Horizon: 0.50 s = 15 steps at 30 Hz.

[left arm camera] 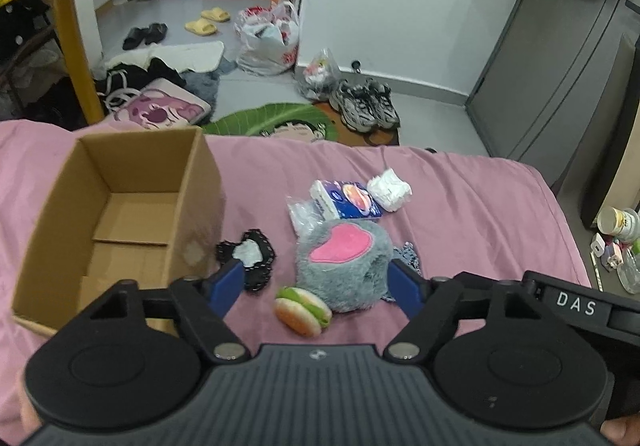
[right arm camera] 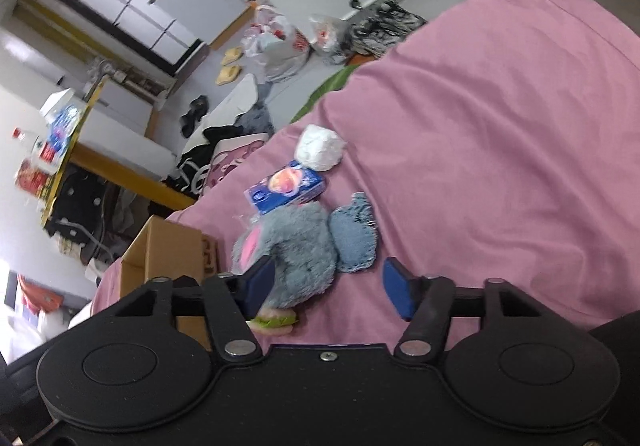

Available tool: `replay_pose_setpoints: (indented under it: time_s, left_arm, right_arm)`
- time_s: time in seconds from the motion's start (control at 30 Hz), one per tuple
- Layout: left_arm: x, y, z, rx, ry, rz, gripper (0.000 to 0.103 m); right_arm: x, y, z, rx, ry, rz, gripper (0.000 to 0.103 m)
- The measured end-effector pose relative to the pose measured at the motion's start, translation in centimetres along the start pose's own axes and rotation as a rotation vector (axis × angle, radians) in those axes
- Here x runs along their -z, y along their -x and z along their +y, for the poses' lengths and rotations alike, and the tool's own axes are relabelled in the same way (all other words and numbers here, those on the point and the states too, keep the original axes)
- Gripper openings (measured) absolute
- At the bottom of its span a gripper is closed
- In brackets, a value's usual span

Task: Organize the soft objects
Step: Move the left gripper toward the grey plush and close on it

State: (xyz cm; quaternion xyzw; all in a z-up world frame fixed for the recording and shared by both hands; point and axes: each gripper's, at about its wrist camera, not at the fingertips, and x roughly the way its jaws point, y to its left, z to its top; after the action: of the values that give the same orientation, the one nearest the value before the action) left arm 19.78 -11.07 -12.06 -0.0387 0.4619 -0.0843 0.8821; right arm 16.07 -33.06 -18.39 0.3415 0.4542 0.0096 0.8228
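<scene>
Soft items are lying clustered on the pink bedspread (left arm camera: pixel 460 198): a grey plush (left arm camera: pixel 344 262) beside a toy burger (left arm camera: pixel 303 310), a tissue pack (left arm camera: pixel 348 200), a white bundle (left arm camera: pixel 389 186), black lace (left arm camera: pixel 250 262) and a denim patch (right arm camera: pixel 354 236). The empty cardboard box (left arm camera: pixel 120 214) is sitting just left, apparently to receive them. The left gripper (left arm camera: pixel 318 286) and right gripper (right arm camera: pixel 328 286) are hovering wide open, holding nothing; the plush is crowding the burger.

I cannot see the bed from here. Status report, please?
Left gripper and right gripper open, holding nothing. Grey plush, toy burger on bed; cardboard box empty. No obstruction.
</scene>
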Motion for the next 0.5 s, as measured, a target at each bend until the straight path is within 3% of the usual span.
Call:
replay_pose_setpoints:
  time_s: [0.33, 0.4, 0.5]
  left_arm:
    - [-0.3, -3.7, -0.7, 0.053, 0.014, 0.042, 0.056]
    - [-0.3, -4.6, -0.8, 0.060, 0.010, 0.064, 0.049]
    - [-0.3, -5.6, -1.0, 0.068, 0.016, 0.089, 0.047]
  right_arm:
    - [-0.9, -2.7, -1.1, -0.038, -0.042, 0.062, 0.058]
    - [-1.0, -3.0, -1.3, -0.040, -0.047, 0.065, 0.058]
    - [-1.1, -3.7, -1.5, -0.059, -0.053, 0.080, 0.056]
